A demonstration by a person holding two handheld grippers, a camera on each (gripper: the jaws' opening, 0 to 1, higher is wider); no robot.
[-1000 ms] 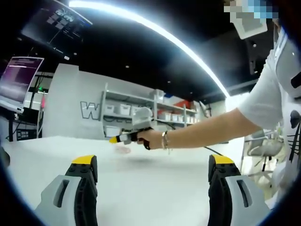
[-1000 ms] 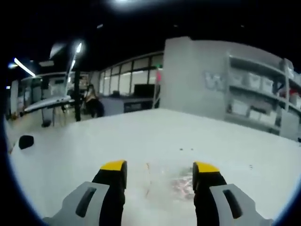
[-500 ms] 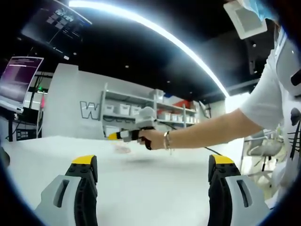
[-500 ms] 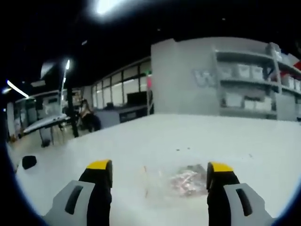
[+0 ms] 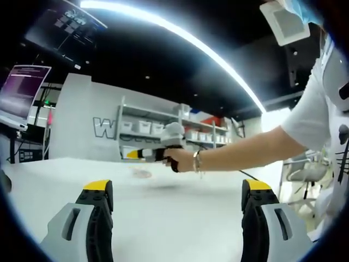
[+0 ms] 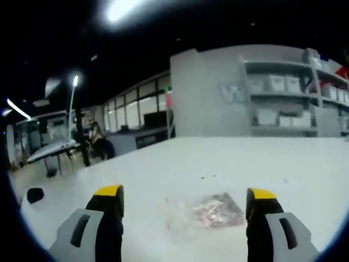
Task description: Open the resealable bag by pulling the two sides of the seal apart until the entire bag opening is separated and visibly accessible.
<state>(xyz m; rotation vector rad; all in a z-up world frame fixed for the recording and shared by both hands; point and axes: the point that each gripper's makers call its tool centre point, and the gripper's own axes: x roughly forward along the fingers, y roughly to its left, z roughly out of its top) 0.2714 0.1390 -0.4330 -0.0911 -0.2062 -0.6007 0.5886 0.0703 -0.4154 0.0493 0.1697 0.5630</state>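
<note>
A clear resealable bag [image 6: 204, 214] with pinkish contents lies flat on the white table [image 6: 163, 164], just ahead of my right gripper [image 6: 185, 203], whose jaws stand wide open and apart from it. In the left gripper view the same bag [image 5: 143, 173] is a small pale patch far across the table. Above it a person's hand [image 5: 180, 161] holds the right gripper [image 5: 132, 154], its yellow tips pointing left. My left gripper [image 5: 177, 192] is open over bare table, far from the bag.
Shelving with white bins [image 5: 163, 131] and a grey wall stand behind the table. Monitors [image 5: 22, 93] hang at the left. A small black object [image 6: 35, 195] lies near the table's left edge. The person's torso [image 5: 332, 120] is at the right.
The right gripper has lifted and tilted up slightly, and its jaws have spread wider; the bag now sits lower and more central between them. The left gripper has not moved.
</note>
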